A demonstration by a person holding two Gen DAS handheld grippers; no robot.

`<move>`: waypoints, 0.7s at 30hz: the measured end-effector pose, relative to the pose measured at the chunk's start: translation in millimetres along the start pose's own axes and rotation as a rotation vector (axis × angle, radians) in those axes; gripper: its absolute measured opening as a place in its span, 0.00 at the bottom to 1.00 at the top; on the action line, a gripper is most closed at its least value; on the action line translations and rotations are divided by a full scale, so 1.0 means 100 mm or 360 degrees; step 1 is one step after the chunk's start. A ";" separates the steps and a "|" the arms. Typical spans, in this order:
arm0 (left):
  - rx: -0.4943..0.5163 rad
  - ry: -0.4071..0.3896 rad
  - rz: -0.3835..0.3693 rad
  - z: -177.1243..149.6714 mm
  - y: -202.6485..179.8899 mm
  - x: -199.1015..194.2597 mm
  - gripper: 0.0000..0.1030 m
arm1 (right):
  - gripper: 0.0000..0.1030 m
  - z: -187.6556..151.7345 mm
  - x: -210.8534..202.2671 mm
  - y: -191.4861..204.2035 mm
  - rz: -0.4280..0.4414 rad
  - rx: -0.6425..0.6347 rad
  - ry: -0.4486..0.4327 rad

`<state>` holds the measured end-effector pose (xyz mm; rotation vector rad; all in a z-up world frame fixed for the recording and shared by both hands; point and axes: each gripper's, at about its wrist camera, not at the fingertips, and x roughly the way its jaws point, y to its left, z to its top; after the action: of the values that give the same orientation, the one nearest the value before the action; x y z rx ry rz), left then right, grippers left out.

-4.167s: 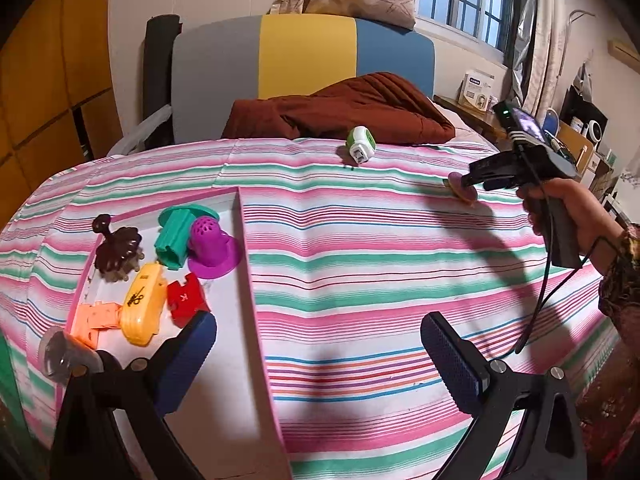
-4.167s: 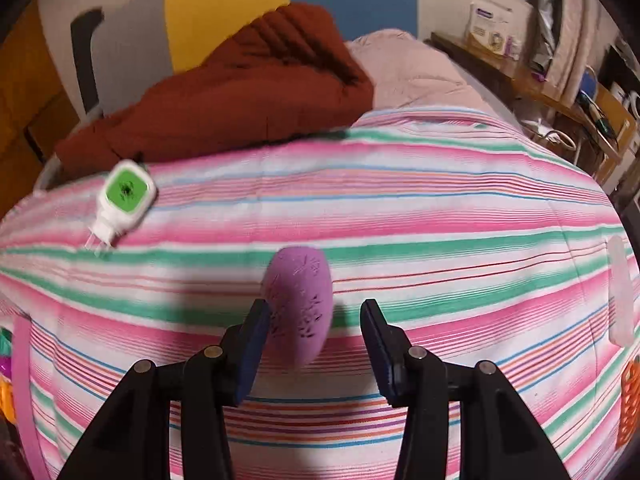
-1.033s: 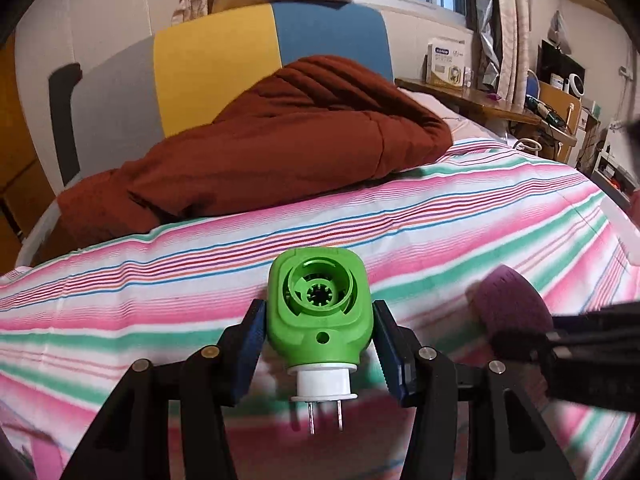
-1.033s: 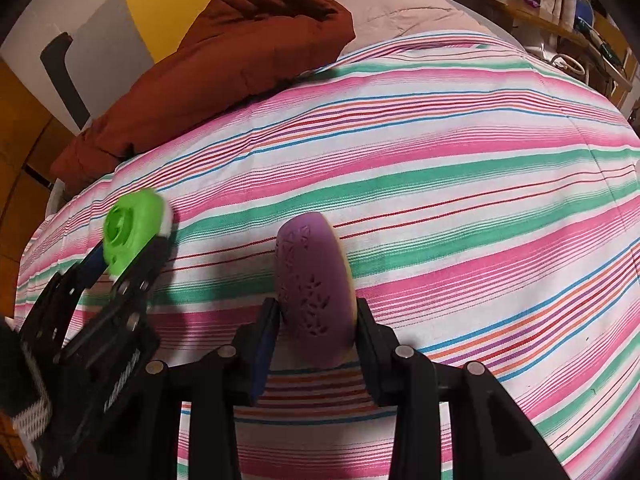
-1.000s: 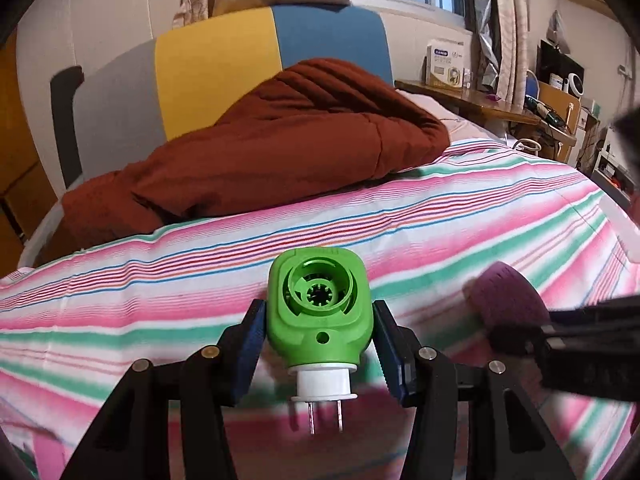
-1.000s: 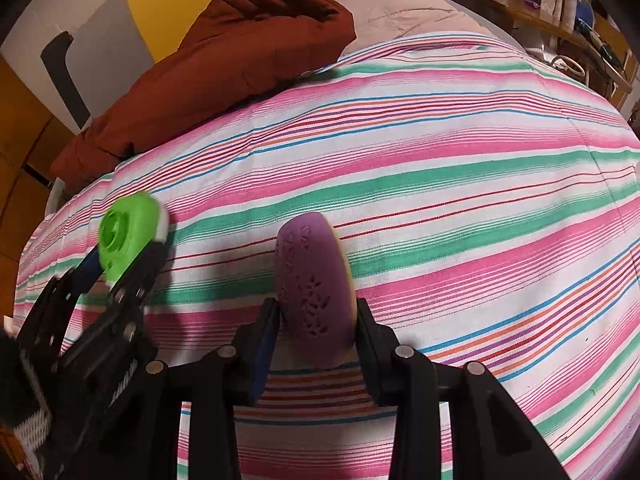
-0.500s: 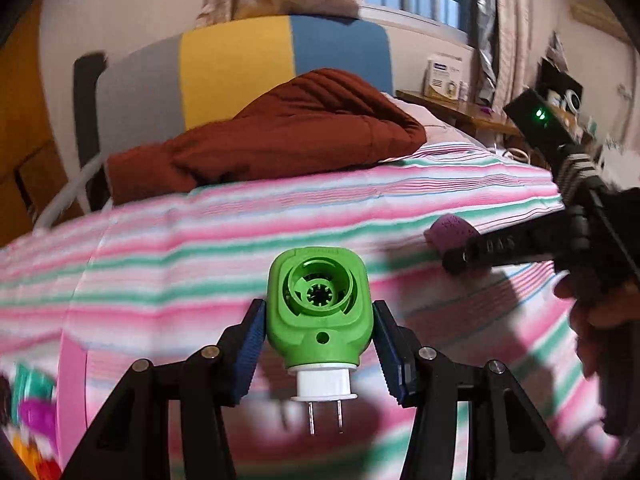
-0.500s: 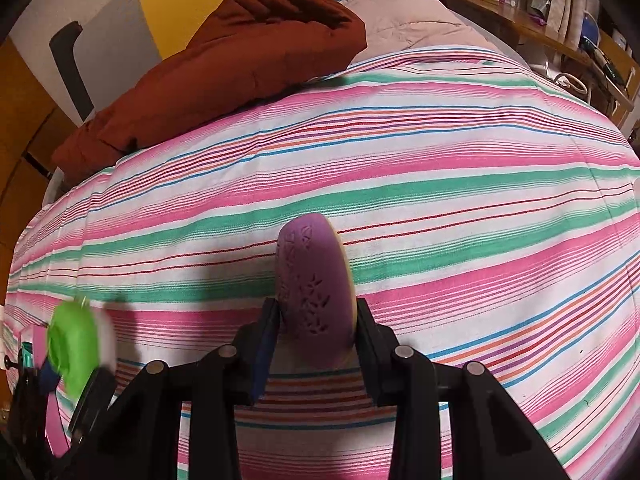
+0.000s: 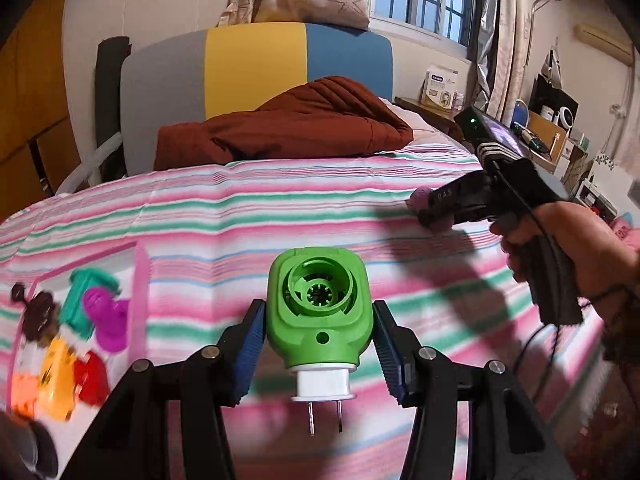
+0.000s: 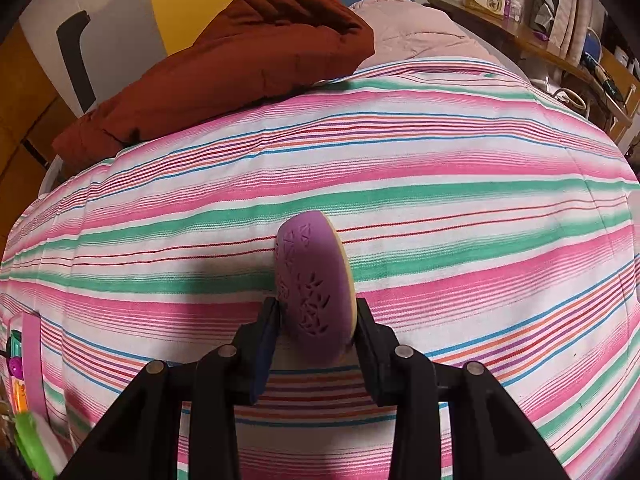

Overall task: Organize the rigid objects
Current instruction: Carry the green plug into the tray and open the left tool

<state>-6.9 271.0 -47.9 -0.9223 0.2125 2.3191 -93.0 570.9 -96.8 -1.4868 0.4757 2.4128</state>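
Observation:
My left gripper (image 9: 318,340) is shut on a green plug-in device (image 9: 319,310) with a white two-pin plug pointing down, carried above the striped bedspread. To its lower left lies a white tray (image 9: 140,280) with a pink rim, holding several coloured plastic pieces, among them a purple one (image 9: 105,316) and a yellow one (image 9: 60,376). My right gripper (image 10: 316,332) is shut on a purple oval object (image 10: 310,284) with a patterned face, just over the bedspread. In the left wrist view that right gripper (image 9: 430,210) shows at the right, held by a person's hand (image 9: 560,236).
A rust-brown quilt (image 9: 288,124) lies at the far end of the bed against a grey, yellow and blue headboard (image 9: 256,64). A cluttered shelf (image 10: 560,40) runs along the right. The striped bedspread (image 10: 440,200) spreads wide between the tray and the quilt.
My left gripper has swung left with the green device, bringing the tray of pieces into its view. The right gripper has stayed put, still clamped on the purple oval.

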 end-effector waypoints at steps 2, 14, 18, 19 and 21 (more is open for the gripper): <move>-0.0023 0.0002 -0.0005 -0.06 0.07 -0.13 0.51 | 0.35 -0.02 -0.01 -0.02 0.0011 0.0017 0.0003; -0.0201 0.0016 0.0173 -0.48 0.79 -0.74 0.51 | 0.35 -0.16 -0.21 0.08 0.0094 0.0074 0.0013; -0.0285 0.0070 0.0262 -0.68 1.08 -0.79 0.51 | 0.34 -0.23 -0.24 0.26 0.0105 0.0002 0.0009; -0.0296 0.0092 0.0269 -0.73 1.12 -0.78 0.51 | 0.34 -0.26 -0.26 0.29 0.0119 -0.0003 0.0011; -0.0305 0.0133 0.0302 -0.83 1.20 -0.76 0.51 | 0.34 -0.30 -0.29 0.35 0.0136 -0.0009 0.0007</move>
<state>9.3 109.0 -68.0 -1.1387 0.1176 2.5104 -69.4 525.5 -78.9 -1.5037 0.5441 2.4783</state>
